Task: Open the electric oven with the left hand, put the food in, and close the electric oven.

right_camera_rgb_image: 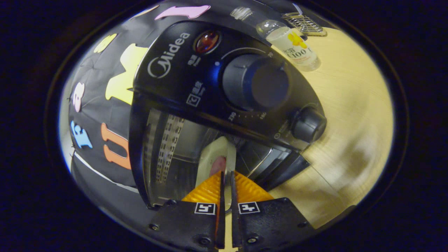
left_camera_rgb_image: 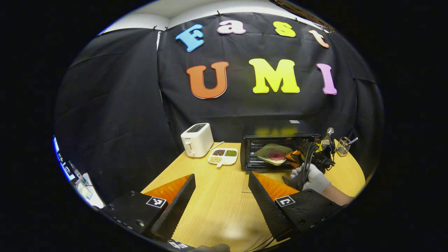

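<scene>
One plate (right_camera_rgb_image: 215, 157) between right claw (right_camera_rgb_image: 226, 178) fingers

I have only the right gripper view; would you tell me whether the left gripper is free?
Observer: Yes, the left gripper is open and empty above the table.
Operator: How does the plate sit?
Observer: The plate is tilted in the open mouth of the oven, with the right gripper on its near edge.
Operator: What stands beside the oven?
Observer: A toaster and a divided dish.
</scene>
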`<action>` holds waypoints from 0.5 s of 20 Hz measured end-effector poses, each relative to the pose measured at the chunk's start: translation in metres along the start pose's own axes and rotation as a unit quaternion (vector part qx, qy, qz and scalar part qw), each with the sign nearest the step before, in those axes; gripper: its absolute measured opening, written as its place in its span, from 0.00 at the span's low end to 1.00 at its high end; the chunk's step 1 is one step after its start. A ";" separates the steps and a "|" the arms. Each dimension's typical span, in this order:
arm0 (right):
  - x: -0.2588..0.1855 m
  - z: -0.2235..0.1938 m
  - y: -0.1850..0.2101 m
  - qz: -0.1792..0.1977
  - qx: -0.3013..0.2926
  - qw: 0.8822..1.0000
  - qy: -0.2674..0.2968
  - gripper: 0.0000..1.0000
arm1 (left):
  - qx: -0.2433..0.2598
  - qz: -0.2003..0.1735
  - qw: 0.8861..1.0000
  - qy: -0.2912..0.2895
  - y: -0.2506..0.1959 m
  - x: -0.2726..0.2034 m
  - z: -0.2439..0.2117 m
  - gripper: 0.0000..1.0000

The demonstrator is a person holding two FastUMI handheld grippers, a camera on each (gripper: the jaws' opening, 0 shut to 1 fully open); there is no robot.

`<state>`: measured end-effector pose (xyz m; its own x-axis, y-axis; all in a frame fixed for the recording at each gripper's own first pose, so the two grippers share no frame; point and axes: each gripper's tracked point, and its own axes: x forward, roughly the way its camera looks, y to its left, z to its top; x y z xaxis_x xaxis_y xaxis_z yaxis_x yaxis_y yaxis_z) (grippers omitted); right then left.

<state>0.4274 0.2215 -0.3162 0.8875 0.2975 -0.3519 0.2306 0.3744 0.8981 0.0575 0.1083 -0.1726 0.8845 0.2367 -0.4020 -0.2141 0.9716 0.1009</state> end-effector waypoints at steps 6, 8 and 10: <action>-0.039 0.006 0.004 -0.003 -0.071 0.997 0.023 0.42 | -0.005 -0.015 1.000 -0.012 -0.014 -0.007 0.015 0.97; -0.066 0.015 0.005 -0.011 -0.144 0.989 0.013 0.52 | -0.004 -0.024 0.999 -0.024 -0.016 -0.012 0.025 0.97; -0.096 0.025 0.013 -0.013 -0.208 0.978 -0.004 0.77 | -0.002 -0.033 0.999 -0.039 -0.018 -0.018 0.036 0.97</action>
<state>0.3547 0.1761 -0.2637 0.8866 0.2776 -0.3699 0.0724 0.7066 0.7039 0.0609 0.0866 -0.1342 0.9267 0.1709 -0.3347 -0.1553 0.9852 0.0730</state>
